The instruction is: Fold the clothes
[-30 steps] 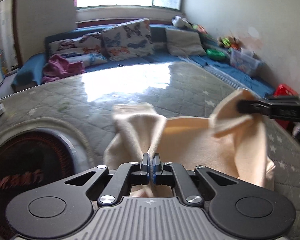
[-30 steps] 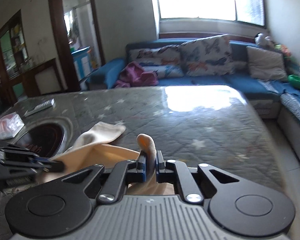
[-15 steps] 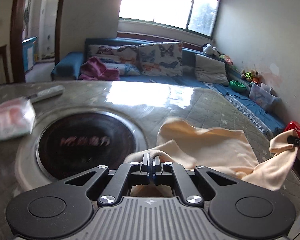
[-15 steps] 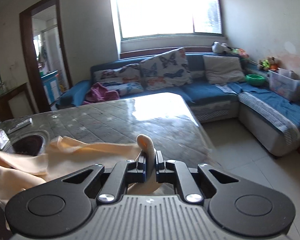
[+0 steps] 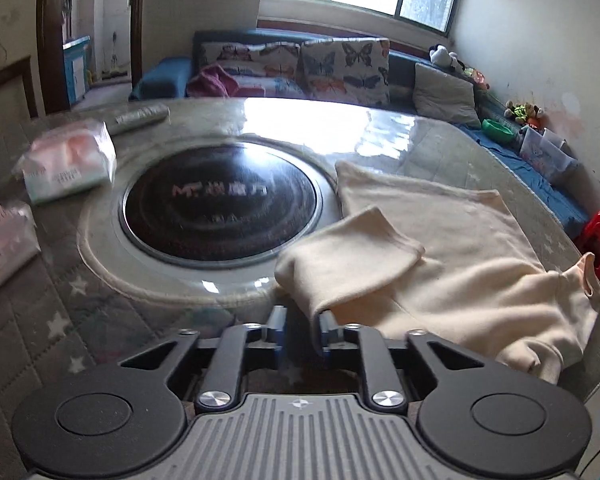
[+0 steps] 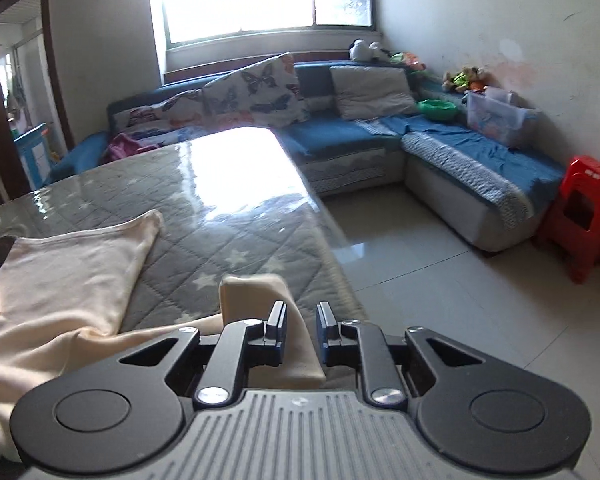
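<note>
One cream-coloured soft knit garment (image 5: 452, 248) lies spread on the grey quilted, star-patterned tabletop under a glossy clear cover (image 5: 100, 320). Beside it, set into the table, is one round black glass cooktop (image 5: 220, 208); the garment's left edge lies just beside its pale ring. Two plastic-wrapped soft packs sit on the table's left side: one pink-and-white pack (image 5: 68, 164) near the cooktop, and a second pack (image 5: 0, 244) cut off by the picture's edge. One grey remote-like bar (image 5: 140, 114) lies beyond them, blurred.

The garment looks thick and fleecy, with one sleeve (image 5: 352, 252) doubled over onto the body and its cuff end pointing away from the camera. Its far corner lies flat; the near right part bunches in soft folds and hangs over the table's edge.

The left gripper (image 5: 300, 322) has its jaws opening, with a narrow gap; the sleeve's fold drapes over the right finger and the pads do not press it. The right gripper (image 6: 302, 320) is also opening; a strip of the cream cloth (image 6: 260, 296) stands between the fingers, resting against the left one and clear of the right.

Beyond the table stand one blue corner sofa (image 6: 440, 140) with two butterfly-print cushions and one grey cushion, and one red plastic stool (image 6: 580, 216).
</note>
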